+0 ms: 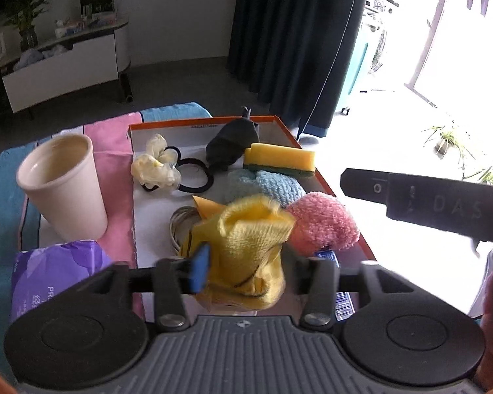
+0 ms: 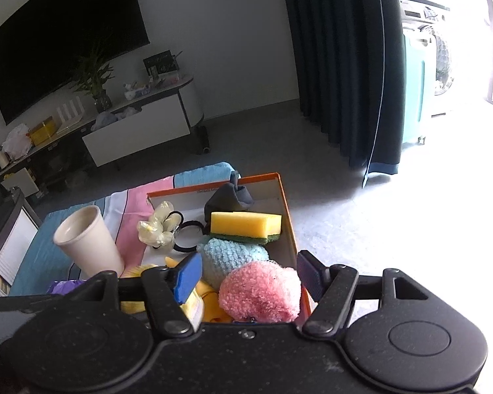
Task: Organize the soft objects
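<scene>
An orange-rimmed shallow box [image 1: 200,120] [image 2: 213,180] holds several soft things. Among them are a yellow sponge [image 1: 279,159] [image 2: 246,226], a blue fluffy ball [image 1: 269,187] [image 2: 230,256], a pink fluffy ball [image 1: 322,226] [image 2: 261,292], a grey pouch [image 1: 233,144] and a cream flower hair tie [image 1: 154,164]. My left gripper [image 1: 249,266] is open at the box's near end, with a yellow knit cloth [image 1: 249,239] standing loosely between its pads. My right gripper [image 2: 249,275] is open wide around the pink ball, with a gap at its left pad.
A cream cup [image 1: 62,184] [image 2: 88,243] stands left of the box on a pink, white and blue striped cloth [image 1: 111,138]. A purple packet [image 1: 49,269] lies near the left gripper. Beyond the table edge are grey floor, a dark curtain [image 1: 295,49] and a low white cabinet [image 1: 65,72].
</scene>
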Tool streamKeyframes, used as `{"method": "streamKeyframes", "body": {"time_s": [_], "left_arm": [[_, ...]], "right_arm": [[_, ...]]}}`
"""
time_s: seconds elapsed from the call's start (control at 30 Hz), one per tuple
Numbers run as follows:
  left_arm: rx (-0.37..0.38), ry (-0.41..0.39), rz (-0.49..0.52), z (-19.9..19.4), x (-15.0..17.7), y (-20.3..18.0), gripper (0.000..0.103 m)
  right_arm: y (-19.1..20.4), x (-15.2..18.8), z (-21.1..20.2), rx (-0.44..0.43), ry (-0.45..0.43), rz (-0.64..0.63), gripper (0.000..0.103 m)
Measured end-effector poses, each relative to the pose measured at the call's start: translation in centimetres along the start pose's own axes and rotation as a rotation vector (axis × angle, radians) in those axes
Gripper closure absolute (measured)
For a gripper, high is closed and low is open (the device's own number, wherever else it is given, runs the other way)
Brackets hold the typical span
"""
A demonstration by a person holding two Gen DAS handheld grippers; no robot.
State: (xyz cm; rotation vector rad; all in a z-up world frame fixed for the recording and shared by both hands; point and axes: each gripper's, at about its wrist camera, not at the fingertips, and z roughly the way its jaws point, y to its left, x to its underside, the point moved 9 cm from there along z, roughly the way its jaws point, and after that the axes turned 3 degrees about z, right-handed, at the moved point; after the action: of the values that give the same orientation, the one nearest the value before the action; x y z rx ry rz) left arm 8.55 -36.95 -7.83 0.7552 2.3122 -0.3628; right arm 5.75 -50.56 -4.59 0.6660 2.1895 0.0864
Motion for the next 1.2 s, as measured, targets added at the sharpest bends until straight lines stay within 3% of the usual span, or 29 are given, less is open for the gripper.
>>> {"method": "streamKeyframes", "body": {"time_s": [0.37, 0.53, 0.8, 1.0, 1.2], "left_arm": [[-0.083, -0.035, -0.022, -2.7, 0.1, 1.1, 0.01], [-0.139, -0.046, -0.047, -5.0, 0.6, 1.3, 0.0], [-0.211, -0.031, -0.073, -7.8, 3.2, 0.8, 0.0], [-0.238, 0.047, -0.066, -7.1, 5.8, 0.7, 0.0], [-0.252, 0.06, -0.07, -7.1, 6.9, 0.7, 0.0]], "right_arm": [[-0.4, 0.4, -2.3, 0.018, -0.027, 0.002, 0.025], [-0.7, 1.1, -4.2, 0.026, -0.04, 0.007, 0.025], [-0.9, 3.5, -7.3, 0.029, -0.027, -0.023, 0.023], [-1.6, 6.3, -8.0, 0.036, 0.021, -0.018, 0.023], [-1.5, 7.8, -8.0, 0.028, 0.048, -0.013, 0.023]]}}
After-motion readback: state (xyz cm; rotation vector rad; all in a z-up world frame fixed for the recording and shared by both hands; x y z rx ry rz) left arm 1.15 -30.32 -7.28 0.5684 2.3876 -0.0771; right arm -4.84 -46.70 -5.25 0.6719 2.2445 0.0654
